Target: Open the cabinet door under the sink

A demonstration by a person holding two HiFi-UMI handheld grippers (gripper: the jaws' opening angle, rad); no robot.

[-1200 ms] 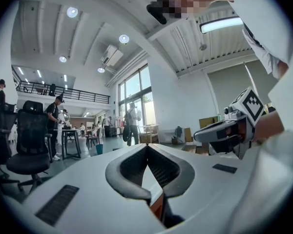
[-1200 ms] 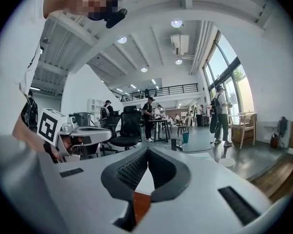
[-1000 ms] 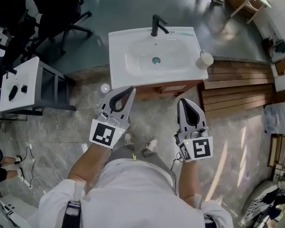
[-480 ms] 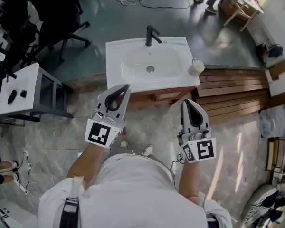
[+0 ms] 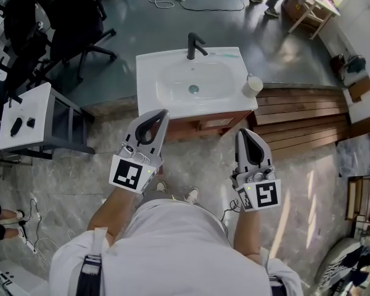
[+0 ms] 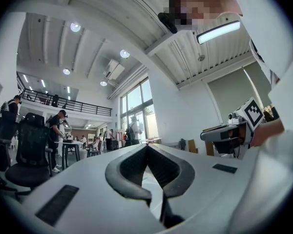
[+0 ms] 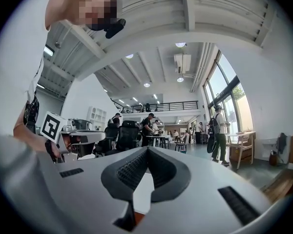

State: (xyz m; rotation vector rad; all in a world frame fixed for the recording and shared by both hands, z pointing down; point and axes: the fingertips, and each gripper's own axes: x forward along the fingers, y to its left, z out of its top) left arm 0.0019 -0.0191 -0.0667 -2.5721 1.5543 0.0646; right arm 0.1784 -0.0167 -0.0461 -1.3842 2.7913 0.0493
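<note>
Cabinet front [image 5: 211, 124] shows only as a narrow strip of brown wood below the near rim of the white sink [image 5: 172, 103], directly ahead of the person. In the head view the door face is steeply foreshortened, and no handle or door edge can be made out. Left gripper [image 5: 163, 114] is clenched with nothing in it: its own view shows the two dark pads meeting at the tips against open room. Right gripper [image 5: 242, 133] is likewise closed and empty. Both are held roughly level in front of the body, tips appearing near the basin's front edge, and neither gripper view contains the cabinet. Judgement: the task is at the approach stage, with the door untouched. Hazards from here are as follows. Closed jaws cannot take a handle, so a reach made without opening first would only bump or slide off the wood. Because the grip point is unseen, a blind descent could catch the basin rim instead of the door. A cup [image 5: 253, 86] stands on the basin's right corner, so a high swing by the right gripper could knock it off. The person's feet [image 5: 191, 195] are near the cabinet, so a door swung outward may strike them unless the stance shifts.
</note>
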